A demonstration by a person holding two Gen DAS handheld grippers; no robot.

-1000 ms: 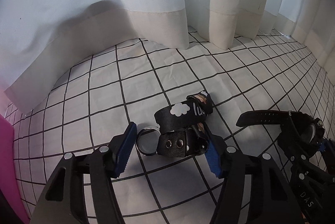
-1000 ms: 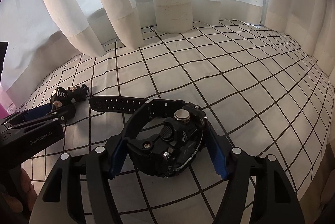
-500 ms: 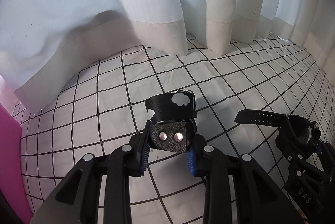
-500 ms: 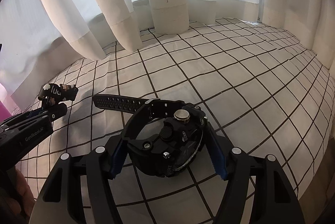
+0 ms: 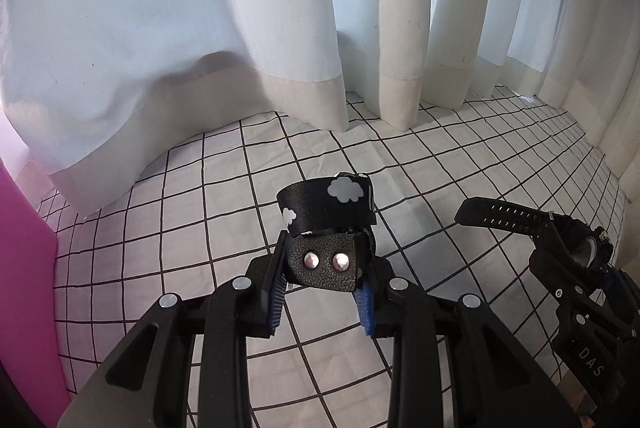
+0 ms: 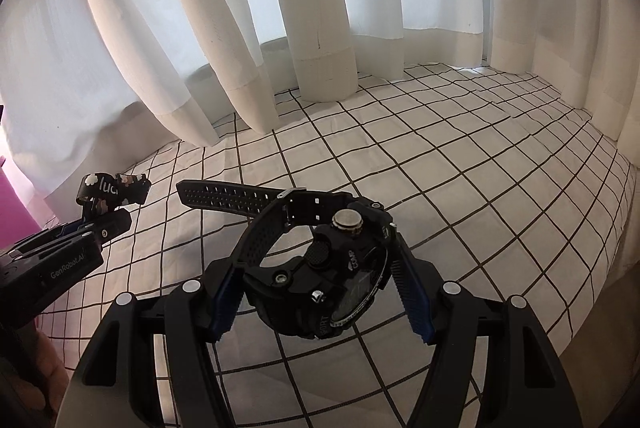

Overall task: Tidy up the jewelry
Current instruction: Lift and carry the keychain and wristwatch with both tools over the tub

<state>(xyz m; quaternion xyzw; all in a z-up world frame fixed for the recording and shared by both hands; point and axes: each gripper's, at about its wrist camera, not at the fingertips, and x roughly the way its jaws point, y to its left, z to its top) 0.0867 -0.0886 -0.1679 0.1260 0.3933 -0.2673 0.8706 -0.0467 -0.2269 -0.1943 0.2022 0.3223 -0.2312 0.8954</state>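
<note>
My left gripper (image 5: 322, 290) is shut on a black strap keychain (image 5: 326, 224) with white cloud prints and two metal rivets, and holds it above the checked cloth. It also shows at the left of the right wrist view (image 6: 114, 192). My right gripper (image 6: 320, 302) is shut on a black sports watch (image 6: 320, 264), lifted off the cloth, its perforated band sticking out to the left. The watch shows at the right of the left wrist view (image 5: 560, 232).
A white cloth with a black grid (image 5: 200, 220) covers the surface. White curtains (image 6: 320, 28) hang along the back and sides. A pink object (image 5: 24, 268) stands at the far left. The cloth's edge drops off at the right (image 6: 624, 228).
My left gripper has shut on the strap keychain and lifted it off the cloth. My right gripper has raised the watch. Both cameras now sit higher above the cloth.
</note>
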